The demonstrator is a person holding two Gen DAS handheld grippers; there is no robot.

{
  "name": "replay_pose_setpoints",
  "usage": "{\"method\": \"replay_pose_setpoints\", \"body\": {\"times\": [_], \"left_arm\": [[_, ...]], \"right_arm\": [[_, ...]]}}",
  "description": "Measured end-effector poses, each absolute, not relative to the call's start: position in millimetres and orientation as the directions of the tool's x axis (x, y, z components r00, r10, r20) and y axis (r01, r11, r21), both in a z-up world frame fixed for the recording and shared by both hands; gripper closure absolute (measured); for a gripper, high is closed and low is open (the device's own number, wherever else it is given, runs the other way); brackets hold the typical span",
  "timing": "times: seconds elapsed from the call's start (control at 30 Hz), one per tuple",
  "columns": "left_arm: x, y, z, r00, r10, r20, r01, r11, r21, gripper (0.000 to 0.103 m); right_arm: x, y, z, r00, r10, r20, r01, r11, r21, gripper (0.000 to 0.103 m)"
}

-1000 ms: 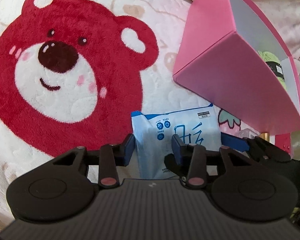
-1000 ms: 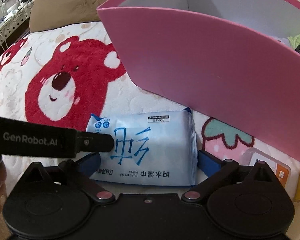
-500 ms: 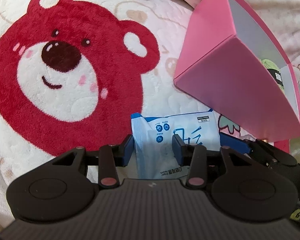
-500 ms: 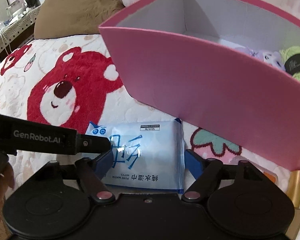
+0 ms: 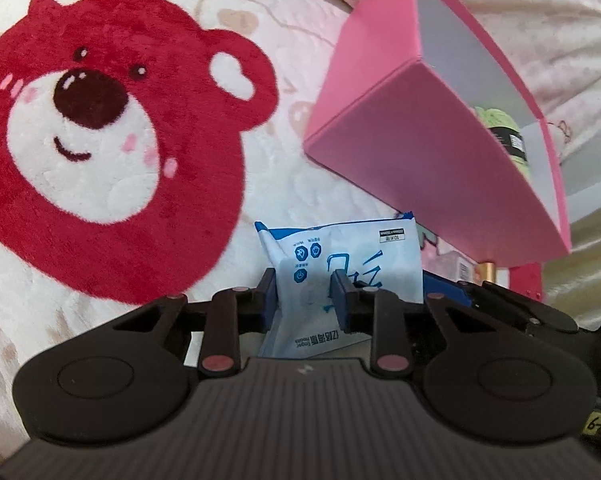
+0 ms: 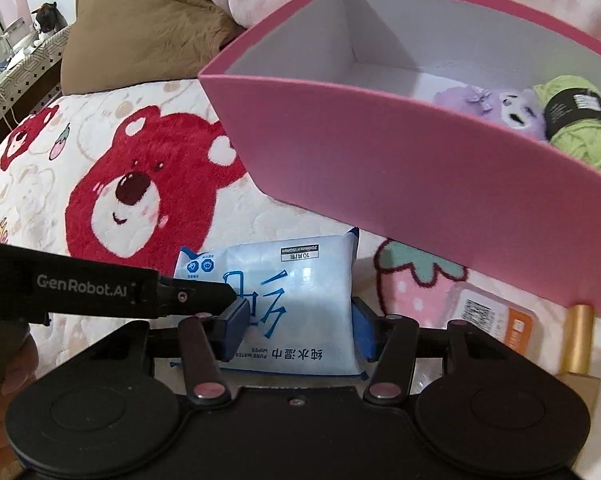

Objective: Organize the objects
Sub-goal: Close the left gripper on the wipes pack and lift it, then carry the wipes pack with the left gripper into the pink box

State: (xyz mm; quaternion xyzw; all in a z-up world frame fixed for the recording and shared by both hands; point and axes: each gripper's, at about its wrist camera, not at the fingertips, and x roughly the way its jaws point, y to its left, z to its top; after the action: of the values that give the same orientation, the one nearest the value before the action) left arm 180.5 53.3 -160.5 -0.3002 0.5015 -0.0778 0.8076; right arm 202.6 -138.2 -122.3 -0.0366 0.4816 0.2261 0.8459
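A blue and white wipes pack [image 5: 340, 256] [image 6: 300, 280] lies on the bear blanket, just in front of the pink box [image 5: 412, 152] [image 6: 420, 184]. My left gripper [image 5: 303, 296] is shut on the pack's left end, which creases between its pads. In the right wrist view its black arm [image 6: 80, 290] reaches in from the left. My right gripper [image 6: 298, 322] straddles the right part of the pack and its jaws are closing. One pad bears on the pack's right edge and the other on its printed face. One of its blue fingers [image 5: 444, 292] shows beside the pack.
The open pink box holds a green yarn ball [image 6: 580, 136] and a purple plush toy [image 6: 500, 108]. An orange and white packet [image 6: 488, 312] and a gold tube [image 6: 576, 340] lie by its near right corner. The red bear print [image 5: 100, 120] spreads to the left. A brown cushion [image 6: 140, 28] sits behind.
The right gripper's jaws have closed in from wide open onto the pack, and that view has risen so the box's inside shows. The left gripper's jaws have tightened, creasing the pack's end.
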Motion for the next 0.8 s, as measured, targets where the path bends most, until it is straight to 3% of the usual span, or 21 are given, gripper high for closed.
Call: {"method": "replay_pose_setpoints", "body": {"times": [0.4,0.5,0.8], "left_arm": [[150.9,44.2,-118.7,0.498,-0.502,-0.707,-0.069,0.790,-0.610,0.078],[141.0,38.9,-105.1,0.505,-0.522,-0.688,-0.028,0.786,-0.617,0.078],[118.8,15.9,-61.9,0.556,-0.510,-0.656,0.073,0.816,-0.573,0.078]], "right_arm": [[163.8,-157.7,-80.6,0.459,0.355,-0.814,-0.387,0.905,0.176,0.032],[150.2,-159.8,-73.6,0.467,0.361,-0.807,-0.394,0.902,0.176,0.018],[122.2,-171.7,-43.3,0.541,0.352,-0.764,-0.364,0.917,0.164,0.015]]}}
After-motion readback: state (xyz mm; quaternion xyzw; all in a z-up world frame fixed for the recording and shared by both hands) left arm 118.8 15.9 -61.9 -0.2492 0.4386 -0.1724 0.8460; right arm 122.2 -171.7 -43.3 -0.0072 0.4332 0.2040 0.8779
